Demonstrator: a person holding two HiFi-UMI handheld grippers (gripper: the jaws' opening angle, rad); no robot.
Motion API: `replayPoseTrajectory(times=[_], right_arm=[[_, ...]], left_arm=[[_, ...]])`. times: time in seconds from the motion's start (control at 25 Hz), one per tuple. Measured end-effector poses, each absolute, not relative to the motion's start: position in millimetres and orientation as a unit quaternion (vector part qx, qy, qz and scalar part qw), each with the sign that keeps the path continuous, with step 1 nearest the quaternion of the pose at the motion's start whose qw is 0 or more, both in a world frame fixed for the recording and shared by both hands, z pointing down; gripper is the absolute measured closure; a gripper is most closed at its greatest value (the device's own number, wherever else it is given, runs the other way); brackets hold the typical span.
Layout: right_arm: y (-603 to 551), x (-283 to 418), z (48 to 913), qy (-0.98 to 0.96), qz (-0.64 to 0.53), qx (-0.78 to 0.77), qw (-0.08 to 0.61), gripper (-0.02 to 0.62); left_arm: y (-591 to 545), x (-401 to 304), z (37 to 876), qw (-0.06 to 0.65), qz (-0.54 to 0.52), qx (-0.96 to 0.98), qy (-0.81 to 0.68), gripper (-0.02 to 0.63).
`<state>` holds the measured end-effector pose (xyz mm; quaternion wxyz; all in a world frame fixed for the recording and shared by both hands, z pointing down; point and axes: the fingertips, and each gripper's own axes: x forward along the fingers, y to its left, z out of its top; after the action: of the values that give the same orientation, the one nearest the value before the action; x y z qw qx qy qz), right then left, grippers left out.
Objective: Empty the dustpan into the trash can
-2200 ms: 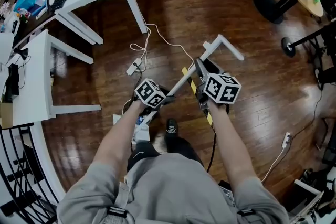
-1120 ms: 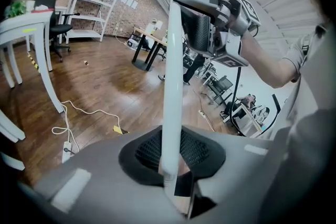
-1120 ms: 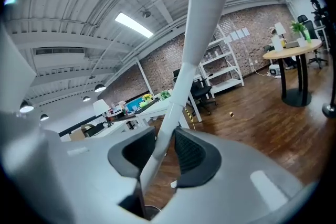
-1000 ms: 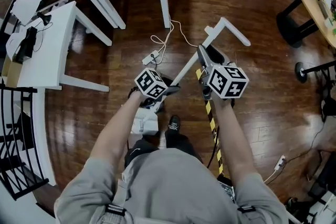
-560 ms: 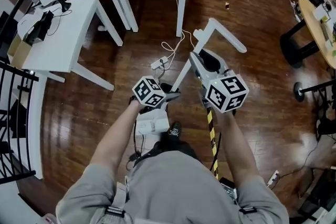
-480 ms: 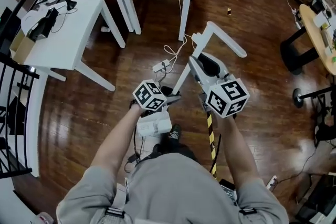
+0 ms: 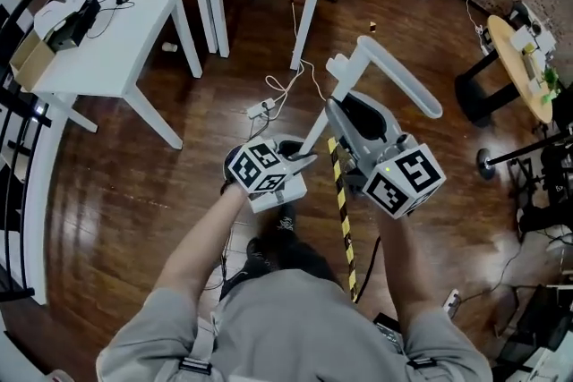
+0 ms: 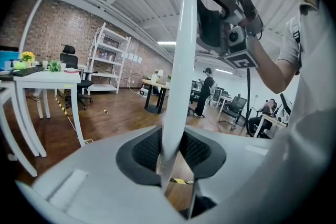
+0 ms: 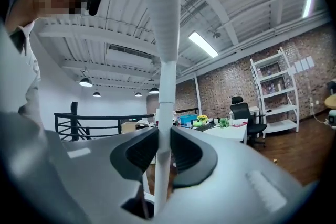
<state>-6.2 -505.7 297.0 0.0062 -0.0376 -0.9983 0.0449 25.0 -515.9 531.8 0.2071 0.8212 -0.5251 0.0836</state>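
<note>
The dustpan's long white handle [image 7: 387,67], with a crossbar at its top, slants up from the left gripper towards the upper right in the head view. My left gripper [image 7: 303,158] is shut on the lower shaft [image 8: 178,60], and the white pan body [image 7: 276,190] hangs just beneath it. My right gripper [image 7: 334,107] grips higher up, close under the crossbar. Its jaws have just been closing and its pads press on the shaft [image 9: 163,34]. The left gripper view shows the right gripper [image 8: 231,34] up the handle. No trash can appears in any view.
White tables [image 7: 107,40] stand at the upper left, and a power strip with a white cable [image 7: 269,103] lies on the wooden floor. A yellow-and-black striped strip [image 7: 340,210] runs below my right arm. A round table [image 7: 515,49] is at right, a black railing [image 7: 13,148] at left.
Both grippers have risen with the dustpan handle. The pan body has come up off the floor to just under the left gripper. The head view has swung towards the tables.
</note>
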Motion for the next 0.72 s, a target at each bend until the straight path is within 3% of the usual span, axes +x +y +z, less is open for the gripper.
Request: replayPoseTrajectory(times=[0.08,0.12,0.16,0.2,0.44,0.72], right_arm=[[-510.6,14.8,289.4,-0.999,0.033,-0.017,0.001,0.525],[-516.0,25.3,286.9,-1.000,0.029,-0.006,-0.001,0.526],[-523.1,35.3,284.7,-1.000,0.027,0.005,-0.005,0.526],[-531.1,44.6,282.3,-1.000,0.025,0.015,-0.008,0.526],[-578.2,80.8,284.8,-0.998,-0.006,0.058,-0.015,0.528],[-646.7,79.4,364.8,-0.993,-0.023,0.118,0.010,0.528]], left_arm=[[-524.6,39.5,522.3,0.192,0.064,0.827,-0.524,0.522],[-528.8,46.3,518.6,0.188,0.052,0.829,-0.525,0.470],[-532.3,51.5,515.9,0.185,0.042,0.828,-0.528,0.323],[-534.7,55.2,514.0,0.182,0.035,0.826,-0.533,0.240],[-536.0,48.4,492.8,0.169,0.001,0.795,-0.582,0.239],[-510.2,50.7,515.9,0.221,-0.029,0.765,-0.605,0.330]])
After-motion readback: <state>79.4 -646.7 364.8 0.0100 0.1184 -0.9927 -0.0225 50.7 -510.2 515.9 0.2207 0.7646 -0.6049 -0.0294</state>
